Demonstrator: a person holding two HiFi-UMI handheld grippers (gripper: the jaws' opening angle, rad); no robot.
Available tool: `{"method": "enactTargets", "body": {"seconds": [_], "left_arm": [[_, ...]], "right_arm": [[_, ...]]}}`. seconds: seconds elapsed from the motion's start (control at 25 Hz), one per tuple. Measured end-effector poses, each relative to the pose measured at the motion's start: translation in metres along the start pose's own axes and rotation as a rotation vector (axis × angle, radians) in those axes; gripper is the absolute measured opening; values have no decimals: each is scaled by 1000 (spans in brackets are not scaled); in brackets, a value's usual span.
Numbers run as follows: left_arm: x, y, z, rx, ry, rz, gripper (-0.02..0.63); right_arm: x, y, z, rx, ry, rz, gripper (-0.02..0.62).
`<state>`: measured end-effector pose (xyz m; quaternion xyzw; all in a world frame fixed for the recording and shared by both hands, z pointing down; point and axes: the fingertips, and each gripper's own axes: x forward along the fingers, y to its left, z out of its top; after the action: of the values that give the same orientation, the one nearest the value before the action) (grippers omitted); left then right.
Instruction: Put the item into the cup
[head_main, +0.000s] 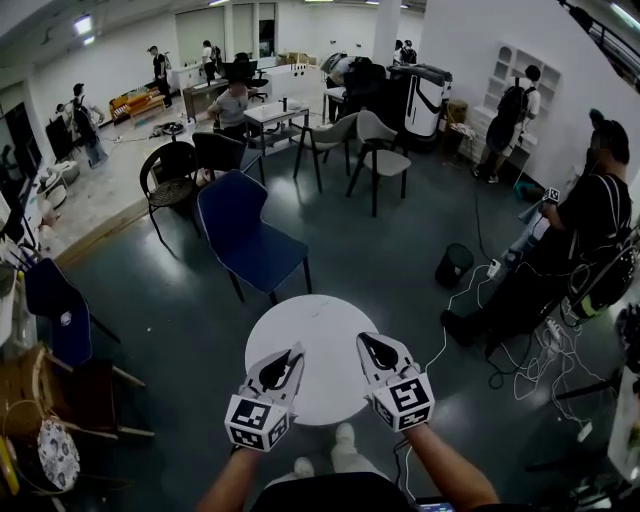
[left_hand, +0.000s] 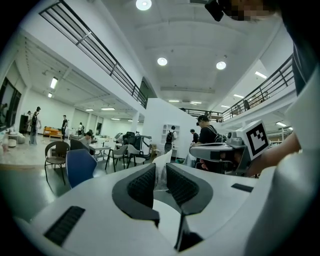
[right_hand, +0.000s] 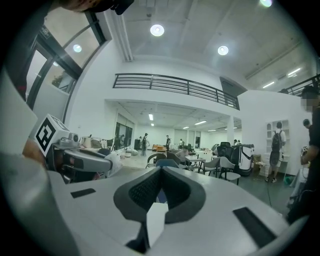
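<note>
Both grippers hover side by side over a round white table (head_main: 320, 322), jaws pointing away from me. My left gripper (head_main: 296, 351) is shut on a small pale, crinkly packet (left_hand: 161, 171) that stands upright between its ribbed pads. The right gripper view shows that packet (right_hand: 113, 162) sticking out of the left gripper's tip. My right gripper (head_main: 366, 341) is shut, its pads meeting with nothing between them (right_hand: 161, 184). It is also visible at the right of the left gripper view (left_hand: 220, 152). No cup shows in any view, and the table top looks bare.
A blue chair (head_main: 250, 238) stands just beyond the table, with more chairs behind it. A black bin (head_main: 453, 266) and loose cables (head_main: 556, 345) lie on the floor to the right, near a person in black (head_main: 592, 228). A wooden chair (head_main: 55, 400) is at the left.
</note>
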<state>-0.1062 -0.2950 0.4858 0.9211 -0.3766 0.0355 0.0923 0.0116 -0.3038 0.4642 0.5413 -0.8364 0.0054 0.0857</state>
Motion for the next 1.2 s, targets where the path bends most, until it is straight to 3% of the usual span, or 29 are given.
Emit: {"method": "enactTargets", "body": {"seconds": [0.36,1.2], "left_arm": [[67,13,-11,-23,36,52,75],[207,82,-59,82,188,150,75]], "right_arm": [[37,-57,-22,12,38,56,17],[110,-152,-78,47,125,106,18]]}}
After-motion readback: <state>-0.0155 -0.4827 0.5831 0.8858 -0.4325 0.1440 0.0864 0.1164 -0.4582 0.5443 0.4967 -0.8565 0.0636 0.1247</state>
